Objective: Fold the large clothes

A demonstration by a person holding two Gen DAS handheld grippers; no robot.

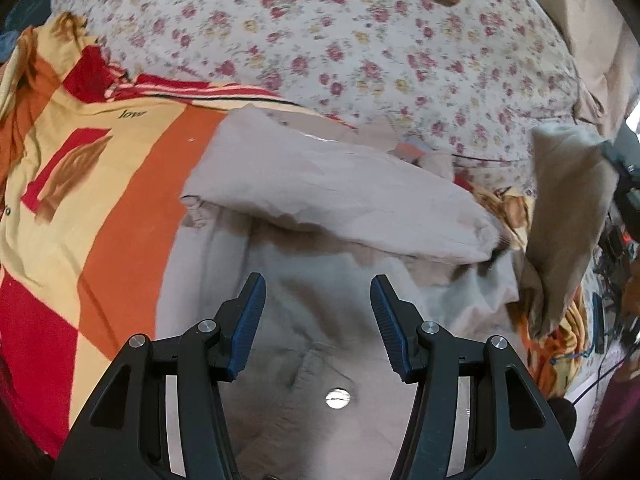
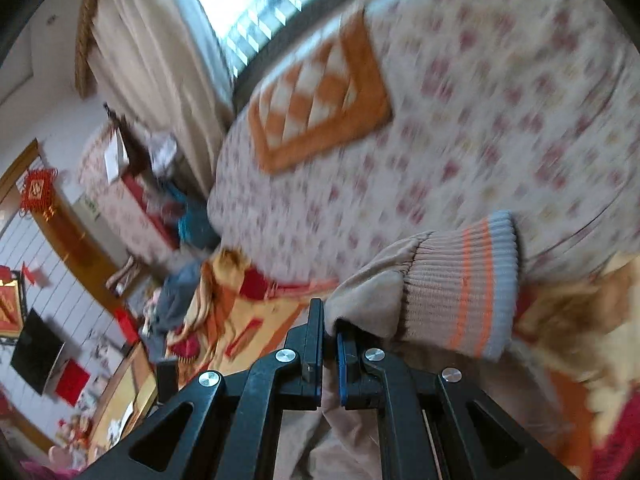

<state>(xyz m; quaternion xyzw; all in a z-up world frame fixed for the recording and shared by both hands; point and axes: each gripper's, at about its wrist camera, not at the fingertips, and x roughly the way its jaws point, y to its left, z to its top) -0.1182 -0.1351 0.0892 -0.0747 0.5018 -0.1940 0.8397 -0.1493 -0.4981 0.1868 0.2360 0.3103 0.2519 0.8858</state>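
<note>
I have the beige, soft-fabric jacket spread on the orange, red and cream patterned blanket, filling the lower centre of the left wrist frame. One sleeve already lies folded across the body, running from centre left toward the right. My left gripper hovers over the jacket's middle with its jaws spread wide, holding nothing. My right gripper, low in the centre of its own frame, has its jaws pressed together on the second sleeve just behind the ribbed cuff with orange and grey-blue stripes, lifted clear of the floral bedsheet. I judge the fold about a third done: this sleeve is to be laid across, then the body doubled over.
</note>
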